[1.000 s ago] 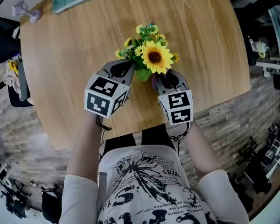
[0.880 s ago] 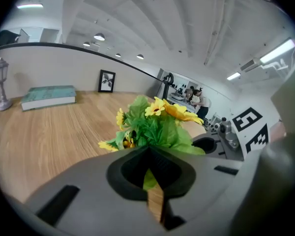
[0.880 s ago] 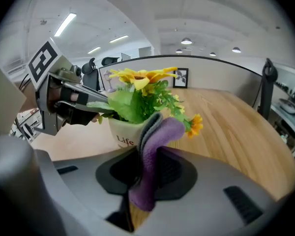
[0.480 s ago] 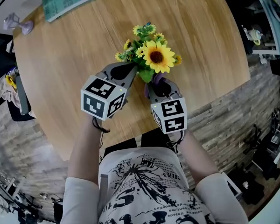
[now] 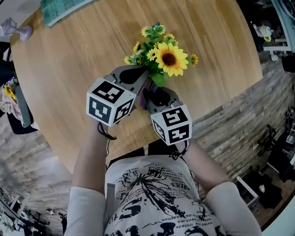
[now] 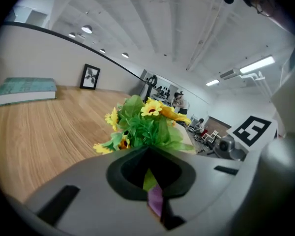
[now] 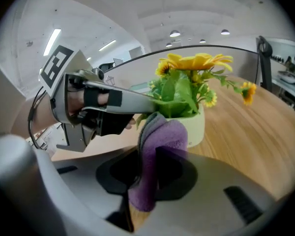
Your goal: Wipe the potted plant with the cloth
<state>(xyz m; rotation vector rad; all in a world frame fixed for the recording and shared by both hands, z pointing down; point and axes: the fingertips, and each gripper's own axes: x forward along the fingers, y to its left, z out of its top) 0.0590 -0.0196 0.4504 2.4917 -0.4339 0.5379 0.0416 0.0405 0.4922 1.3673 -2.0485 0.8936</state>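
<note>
Potted plant (image 5: 168, 59) stands mid-table (image 5: 78, 53), white pot (image 7: 197, 126) upright. Right gripper (image 5: 155, 89) sits at the plant's 6 o'clock, jaws clamped on the purple cloth (image 7: 160, 146). The cloth sticks up just beside the pot wall; I can't tell if it touches. Left gripper (image 5: 145, 73) sits at 8 o'clock, jaws together, tips in among the lower leaves (image 6: 142, 127); a grip on a leaf is unclear. Book (image 5: 69, 1) lies at 10 o'clock, near the table edge.

Your cloth (image 7: 162, 141) is fuzzy fabric; the pot (image 7: 197, 129) smooth, matt; the leaf (image 6: 148, 180) plastic-looking; the table (image 5: 211, 23) satin woodgrain; at eleven o'clock, a matt-covered book (image 5: 70, 0).
</note>
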